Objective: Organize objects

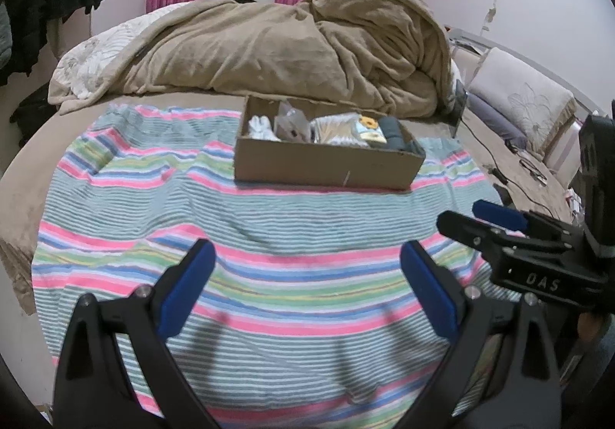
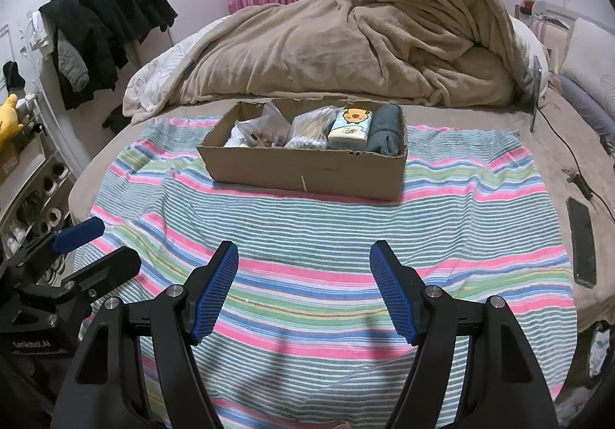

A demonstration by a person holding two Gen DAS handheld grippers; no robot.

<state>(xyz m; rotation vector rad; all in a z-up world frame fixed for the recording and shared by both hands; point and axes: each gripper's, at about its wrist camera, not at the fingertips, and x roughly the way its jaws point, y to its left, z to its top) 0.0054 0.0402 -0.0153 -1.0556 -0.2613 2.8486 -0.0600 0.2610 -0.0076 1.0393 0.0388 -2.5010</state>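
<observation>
A shallow cardboard box (image 1: 326,165) (image 2: 307,175) stands on a striped towel (image 1: 269,221) (image 2: 307,233) on the bed. Inside it lie a white item (image 1: 263,128), clear bags (image 2: 265,129), a pack of cotton swabs (image 1: 334,131) (image 2: 311,131), a tissue pack with a cartoon face (image 2: 349,129) and a rolled dark cloth (image 1: 399,137) (image 2: 386,133). My left gripper (image 1: 307,263) is open and empty over the towel, short of the box. My right gripper (image 2: 303,267) is open and empty too; it also shows at the right of the left wrist view (image 1: 465,217).
A heaped tan blanket (image 1: 292,52) (image 2: 365,44) lies behind the box. A black phone (image 2: 582,246) and cables (image 2: 576,175) lie on the bed at the right. Dark clothes hang on a rack (image 2: 100,29) at the left. Pillows (image 1: 519,98) lie far right.
</observation>
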